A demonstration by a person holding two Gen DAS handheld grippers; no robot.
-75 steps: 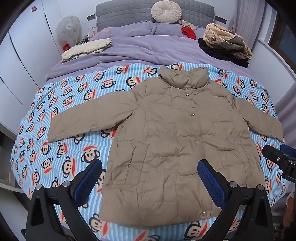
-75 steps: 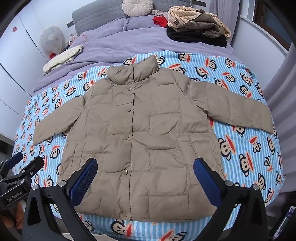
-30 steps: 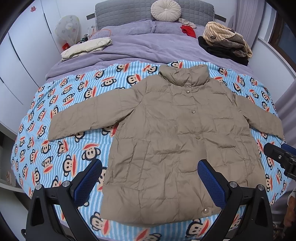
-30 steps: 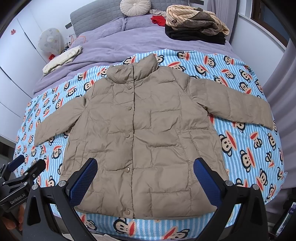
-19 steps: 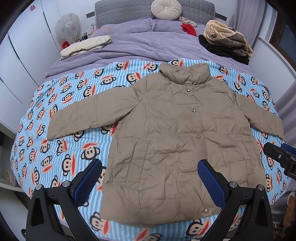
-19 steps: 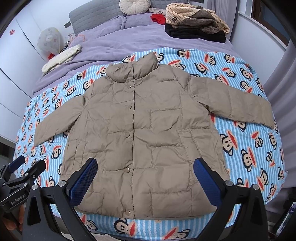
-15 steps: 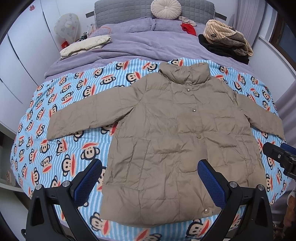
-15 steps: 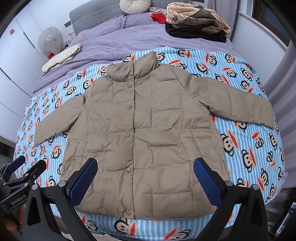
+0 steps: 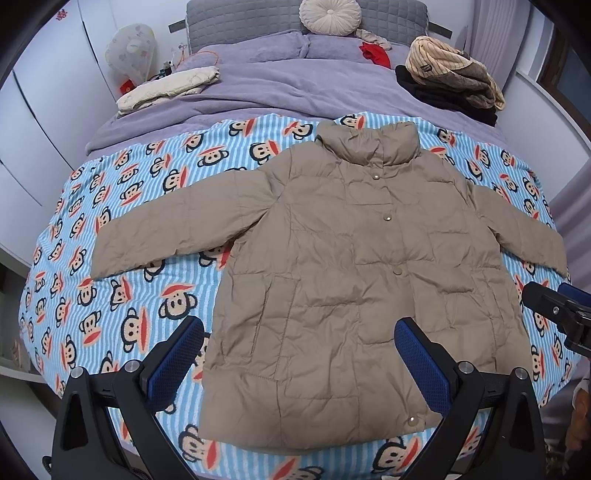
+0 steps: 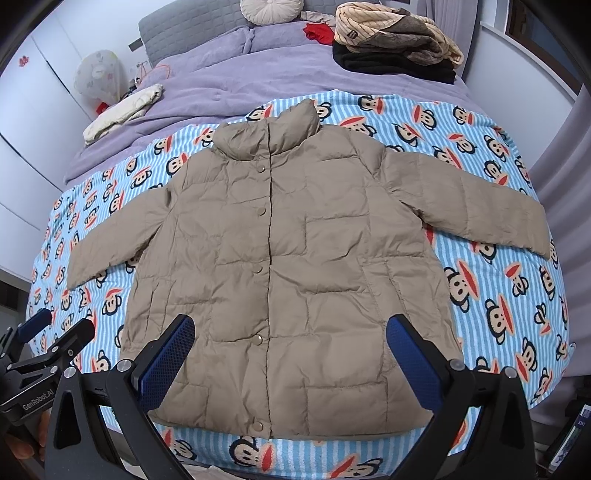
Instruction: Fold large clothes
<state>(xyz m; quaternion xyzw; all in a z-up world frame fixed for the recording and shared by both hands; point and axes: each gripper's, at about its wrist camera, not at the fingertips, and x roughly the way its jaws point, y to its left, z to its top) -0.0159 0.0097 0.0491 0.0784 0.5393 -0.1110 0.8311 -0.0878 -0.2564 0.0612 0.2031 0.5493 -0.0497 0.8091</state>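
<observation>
1. "GenRobot.AI" stands in white letters on the black body of the left gripper (image 10: 55, 332), seen at the lower left edge of the right wrist view.
2. A small dark patch (image 10: 351, 35) with pale marks sits on the striped knit garment (image 10: 399, 29) at the head of the bed; its letters are too small to read.

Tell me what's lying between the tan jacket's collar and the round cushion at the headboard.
In the left wrist view, between the tan jacket collar and the round cushion lie a strip of monkey-print blanket, then the purple duvet and the pillows.
</observation>
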